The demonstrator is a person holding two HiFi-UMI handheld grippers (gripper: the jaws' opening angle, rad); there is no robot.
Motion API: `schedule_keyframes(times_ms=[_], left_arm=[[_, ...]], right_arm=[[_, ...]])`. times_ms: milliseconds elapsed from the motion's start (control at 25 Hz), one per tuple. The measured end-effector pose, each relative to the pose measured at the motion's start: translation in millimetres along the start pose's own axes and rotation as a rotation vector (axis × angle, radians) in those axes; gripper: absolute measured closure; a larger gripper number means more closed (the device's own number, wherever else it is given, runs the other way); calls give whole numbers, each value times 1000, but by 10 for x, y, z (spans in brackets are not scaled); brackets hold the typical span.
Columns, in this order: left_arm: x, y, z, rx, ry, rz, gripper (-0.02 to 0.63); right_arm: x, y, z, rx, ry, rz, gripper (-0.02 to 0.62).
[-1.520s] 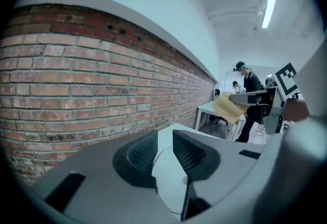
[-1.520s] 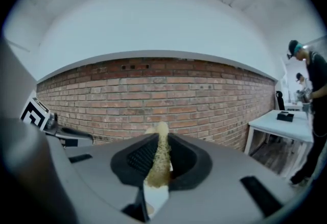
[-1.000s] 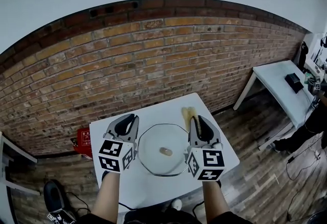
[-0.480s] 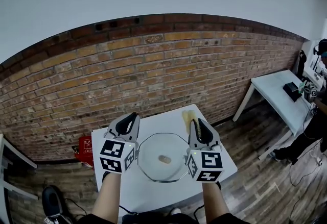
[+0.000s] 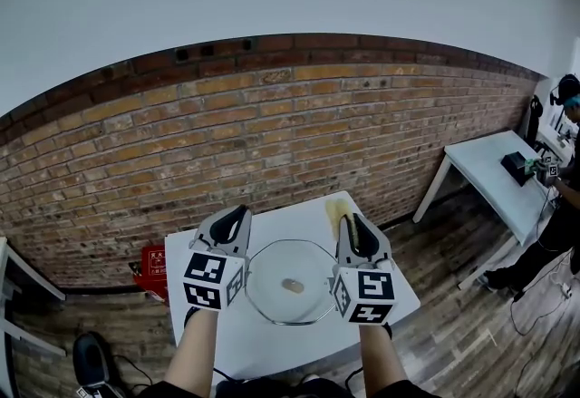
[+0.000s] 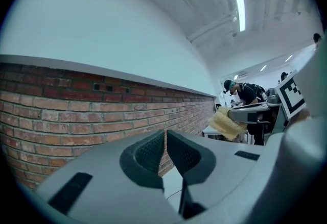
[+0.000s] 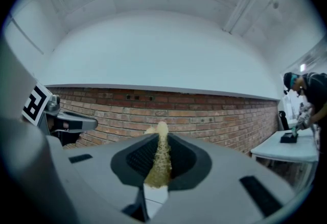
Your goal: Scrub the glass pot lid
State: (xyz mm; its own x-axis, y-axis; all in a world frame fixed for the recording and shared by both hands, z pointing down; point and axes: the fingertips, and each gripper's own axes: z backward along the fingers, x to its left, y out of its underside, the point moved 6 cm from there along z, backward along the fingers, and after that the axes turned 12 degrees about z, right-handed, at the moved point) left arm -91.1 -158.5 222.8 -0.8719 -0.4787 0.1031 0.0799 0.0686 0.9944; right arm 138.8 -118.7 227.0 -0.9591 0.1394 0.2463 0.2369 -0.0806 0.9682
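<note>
The white table (image 5: 276, 344) stands against a brick wall, and the glass pot lid (image 5: 288, 267) lies flat at its middle, dome up. The lid is round, so it has no long axis to line up with. It sits between the two grippers, which point level towards the wall and appear to be held above the tabletop. Each flanks one side of the rim, so neither hand is clearly nearer. The left gripper (image 5: 233, 215) has just been closing. Its own view (image 6: 166, 135) shows the ribbed pads all but meeting with nothing between them. The right gripper (image 5: 349, 224) is clamped on a yellow sponge (image 5: 337, 205), which is squeezed to a thin upright strip between the pads (image 7: 161, 154). The sponge's free end sticks out ahead of the jaws and past the lid's far rim. I judge that the coming move turns on this: the lid lies to the inner side of the sponge, lower, and back towards the person. The lid's small knob (image 5: 292, 285) sits at its centre. The only print is the black-and-white square markers on the gripper cubes. A red object (image 5: 151, 264) on the floor left of the table carries white marks too small to read. No brand shows on the lid or the sponge.
</note>
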Motion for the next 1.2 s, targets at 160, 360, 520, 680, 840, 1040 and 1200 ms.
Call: schedule_keyframes(times_ms=[160, 360, 520, 680, 840, 1040, 1200], left_arm=[[-8, -6, 18, -1, 1, -7, 583], [11, 5, 54, 2, -8, -3, 583], [18, 43, 50, 18, -14, -3, 583], [34, 53, 41, 23, -16, -6, 583], [67, 55, 21, 25, -22, -8, 583], [117, 83, -15, 33, -29, -4, 583], [170, 79, -34, 35, -35, 0, 583]], right_arm=[[36, -17, 2, -2, -6, 10, 538], [75, -39, 6, -4, -21, 19, 538], [75, -37, -8, 0, -25, 23, 538], [95, -16, -27, 4, -29, 22, 538], [94, -4, -65, 8, -34, 21, 538], [70, 32, -110, 16, -30, 22, 538], [85, 41, -160, 24, -34, 22, 538]])
